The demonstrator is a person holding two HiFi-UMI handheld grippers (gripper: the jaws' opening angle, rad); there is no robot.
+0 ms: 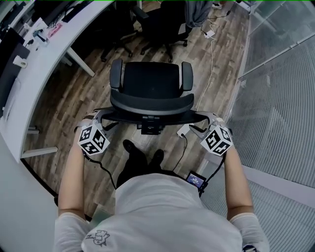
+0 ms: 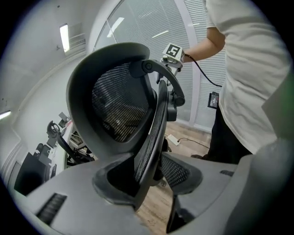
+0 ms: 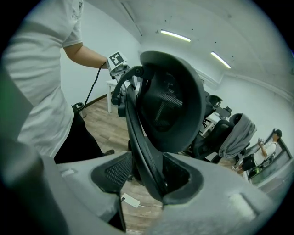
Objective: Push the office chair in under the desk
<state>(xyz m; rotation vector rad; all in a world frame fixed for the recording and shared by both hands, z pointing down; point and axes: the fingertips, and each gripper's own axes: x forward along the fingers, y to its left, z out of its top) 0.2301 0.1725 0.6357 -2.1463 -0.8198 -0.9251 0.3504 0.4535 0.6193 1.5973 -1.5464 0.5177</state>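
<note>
The office chair [image 1: 150,91] stands on the wood floor [image 1: 88,93], apart from the white desk [image 1: 47,61] and not under it. The left tool [image 1: 101,118] and the right tool [image 1: 203,123] are both wide, each with the backrest [image 2: 154,133] edge between its jaws.

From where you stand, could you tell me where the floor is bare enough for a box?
Bare wood floor lies between the office chair and the white desk. Right of the chair a white cable crosses; ahead, other chairs crowd.

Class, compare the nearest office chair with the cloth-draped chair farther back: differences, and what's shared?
Nearest chair is bare; farther chair carries a grey cloth. Nearest chair's backrest sits between the jaws of left gripper and right gripper; farther chair stands untouched. Both are black.
</note>
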